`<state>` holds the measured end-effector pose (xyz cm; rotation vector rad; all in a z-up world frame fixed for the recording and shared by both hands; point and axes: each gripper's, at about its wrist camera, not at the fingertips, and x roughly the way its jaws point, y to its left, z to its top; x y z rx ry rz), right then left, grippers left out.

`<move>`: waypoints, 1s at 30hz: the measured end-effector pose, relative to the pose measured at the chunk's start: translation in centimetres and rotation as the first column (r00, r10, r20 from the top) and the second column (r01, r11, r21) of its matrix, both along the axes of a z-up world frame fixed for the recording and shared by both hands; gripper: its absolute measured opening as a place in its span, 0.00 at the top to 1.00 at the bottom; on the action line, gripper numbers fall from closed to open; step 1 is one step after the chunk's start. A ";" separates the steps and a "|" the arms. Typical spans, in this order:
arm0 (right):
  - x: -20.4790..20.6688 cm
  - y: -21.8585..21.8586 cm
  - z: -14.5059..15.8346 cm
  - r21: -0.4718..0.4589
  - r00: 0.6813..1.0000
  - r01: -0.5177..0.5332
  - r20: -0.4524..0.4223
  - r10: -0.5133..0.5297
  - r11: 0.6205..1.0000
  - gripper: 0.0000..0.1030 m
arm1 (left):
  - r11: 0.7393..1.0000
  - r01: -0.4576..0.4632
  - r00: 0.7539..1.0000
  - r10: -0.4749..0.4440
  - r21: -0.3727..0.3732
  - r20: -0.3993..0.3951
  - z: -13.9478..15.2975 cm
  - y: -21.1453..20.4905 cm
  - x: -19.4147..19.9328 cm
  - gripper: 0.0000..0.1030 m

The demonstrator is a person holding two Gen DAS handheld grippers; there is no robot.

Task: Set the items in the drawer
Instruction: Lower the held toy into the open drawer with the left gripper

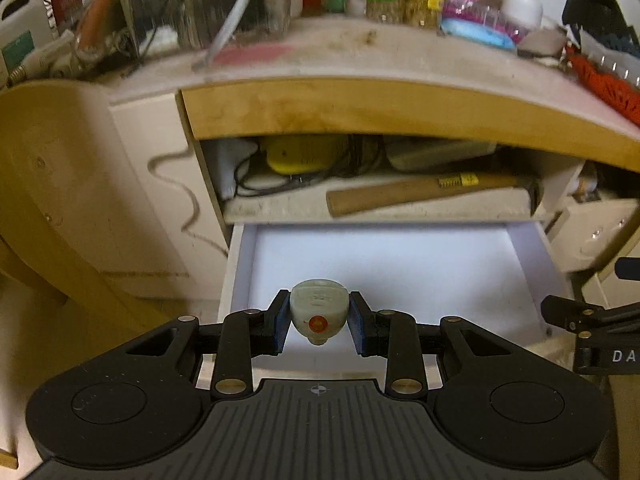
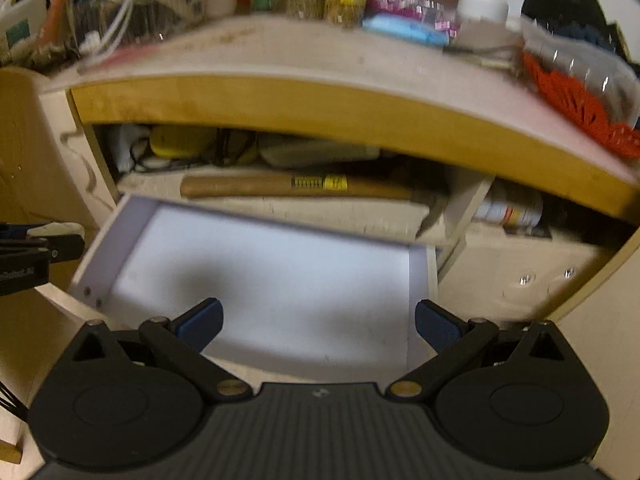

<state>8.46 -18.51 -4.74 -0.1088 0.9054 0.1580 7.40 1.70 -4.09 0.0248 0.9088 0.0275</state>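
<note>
**Grey gadget held above the open white drawer**

The left tool (image 1: 319,322) pinches a small grey plastic item (image 1: 318,312) with an orange round button on its face; both blue pads (image 1: 282,326) press its sides, low in the middle of the left wrist view. Right behind it lies the open drawer (image 1: 400,264), its white floor bare and filling the centre of that frame. The right tool (image 2: 319,322) stands spread wide with nothing between its blue pads, at the lower middle of its own view, over the near part of the same drawer (image 2: 256,272).

Above the drawer runs a shelf (image 1: 280,206) carrying a wooden hammer handle (image 1: 412,194) with a yellow label, lying across it. Behind it, in the shadow, sit a yellow object (image 1: 304,156) and black cables. Over the shelf, the wood-edged tabletop (image 1: 360,52) crosses the upper part of both frames, crowded with jars, bottles, a blue item and a red knitted piece (image 1: 608,88) at the upper right. The right tool's black body shows at the right edge of the left wrist view.
</note>
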 end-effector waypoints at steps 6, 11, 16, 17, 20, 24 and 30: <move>0.4 -0.2 -1.6 0.007 0.994 0.008 -0.105 -0.007 1.000 0.00 | 0.999 0.014 0.998 -0.016 -0.029 -0.057 -0.7 -0.1 0.0 0.72; 0.5 -0.3 -2.1 0.018 0.990 0.018 -0.138 -0.015 1.000 0.00 | 0.999 0.021 0.996 -0.024 -0.031 -0.082 -1.1 -0.2 0.2 0.72; 0.6 -0.4 -2.1 0.023 0.990 0.025 -0.139 -0.022 0.999 0.00 | 0.999 0.025 0.995 -0.028 -0.033 -0.096 -1.4 -0.3 0.3 0.72; 0.6 -0.4 -2.1 0.022 0.990 0.025 -0.139 -0.022 0.999 0.00 | 0.999 0.025 0.995 -0.029 -0.033 -0.098 -1.4 -0.3 0.4 0.72; 0.7 -0.5 -2.2 0.019 0.991 0.025 -0.135 -0.022 1.000 0.00 | 0.999 0.024 0.994 -0.027 -0.030 -0.104 -1.6 -0.3 0.6 0.72; 1.1 -0.7 -2.2 0.017 0.991 0.032 -0.128 -0.029 0.999 0.00 | 0.999 0.022 0.994 -0.025 -0.027 -0.109 -1.9 -0.2 1.1 0.72; 1.8 -0.7 -2.6 0.009 0.991 0.034 -0.126 -0.033 0.999 0.00 | 0.999 0.022 0.993 -0.025 -0.026 -0.119 -2.6 -0.2 1.9 0.72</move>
